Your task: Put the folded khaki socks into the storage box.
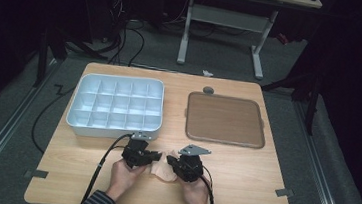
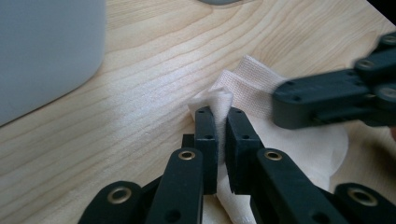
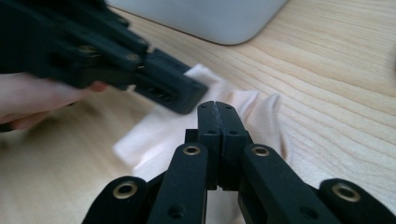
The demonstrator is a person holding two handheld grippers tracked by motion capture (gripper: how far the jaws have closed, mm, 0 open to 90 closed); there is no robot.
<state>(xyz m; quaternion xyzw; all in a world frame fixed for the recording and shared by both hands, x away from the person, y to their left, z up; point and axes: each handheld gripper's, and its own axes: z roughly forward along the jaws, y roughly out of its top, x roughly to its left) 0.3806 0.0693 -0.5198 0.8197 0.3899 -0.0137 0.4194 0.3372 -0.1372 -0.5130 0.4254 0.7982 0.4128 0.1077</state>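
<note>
A pale cloth (image 1: 161,169) lies crumpled on the wooden table (image 1: 252,179) near its front edge, between my two hands. My left gripper (image 1: 156,157) comes at it from the left. In the left gripper view this gripper (image 2: 223,125) is shut on a raised fold of the cloth (image 2: 252,79), which sticks up between the pads. My right gripper (image 1: 171,162) reaches in from the right. In the right gripper view its jaws (image 3: 217,109) are pressed together over the cloth (image 3: 159,140). I cannot tell whether a thin layer is caught between them. The two tips are close together.
A white tray (image 1: 74,117) with several empty compartments stands just behind the left hand. A flat brown tray (image 1: 225,119) lies at the back right, with a small grey disc (image 1: 208,90) behind it. Cables trail from both grippers toward the table's front edge.
</note>
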